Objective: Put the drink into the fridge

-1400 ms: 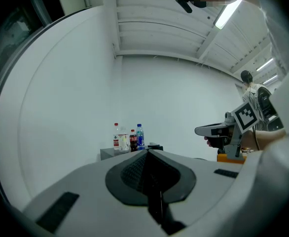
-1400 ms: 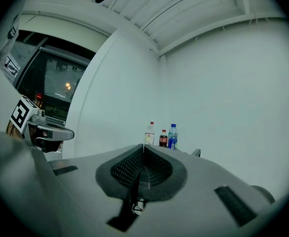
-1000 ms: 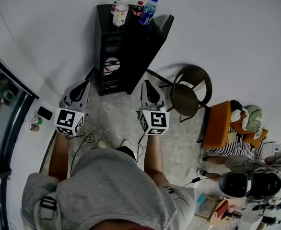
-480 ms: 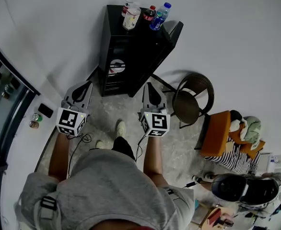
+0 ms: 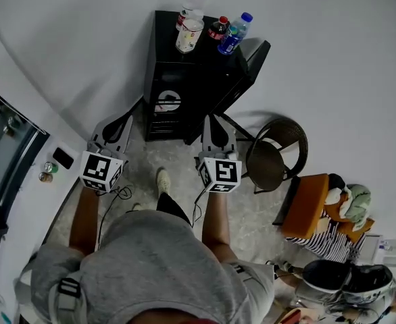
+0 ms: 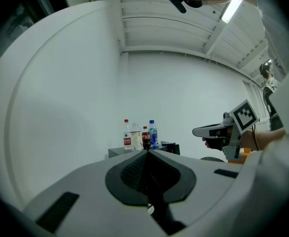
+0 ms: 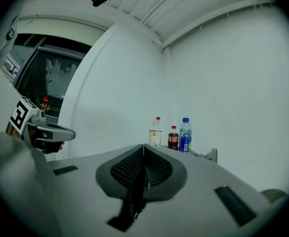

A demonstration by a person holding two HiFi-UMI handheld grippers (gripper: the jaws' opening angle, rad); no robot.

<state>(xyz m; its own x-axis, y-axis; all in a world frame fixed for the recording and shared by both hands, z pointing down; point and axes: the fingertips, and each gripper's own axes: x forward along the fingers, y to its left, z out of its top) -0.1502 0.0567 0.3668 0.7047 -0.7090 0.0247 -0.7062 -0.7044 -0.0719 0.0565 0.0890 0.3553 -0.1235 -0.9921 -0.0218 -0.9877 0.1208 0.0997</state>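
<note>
A small black fridge point(image 5: 184, 79) stands against the white wall. On its top are a clear bottle with a red cap point(image 5: 192, 1), a pale bottle with a yellow label point(image 5: 188, 36), a cola bottle point(image 5: 218, 28) and a blue bottle point(image 5: 234, 36). My left gripper point(image 5: 124, 120) and right gripper point(image 5: 211, 120) are held level side by side, short of the fridge, both shut and empty. The left gripper view shows the bottles point(image 6: 140, 136) beyond the shut left gripper point(image 6: 147, 153). In the right gripper view the cola bottle point(image 7: 173, 138) stands beyond the shut right gripper point(image 7: 143, 147).
A round dark chair point(image 5: 276, 155) stands right of the fridge, with an orange stool point(image 5: 305, 194) and a seated person behind it. A dark glass door point(image 5: 2, 154) lines the left wall, with cans point(image 5: 47, 173) on the floor beside it. A black panel point(image 5: 255, 54) juts from the fridge's right side.
Both grippers and the person have moved forward toward the fridge, which now shows nearer. One foot has stepped ahead. Both jaws stay shut.
</note>
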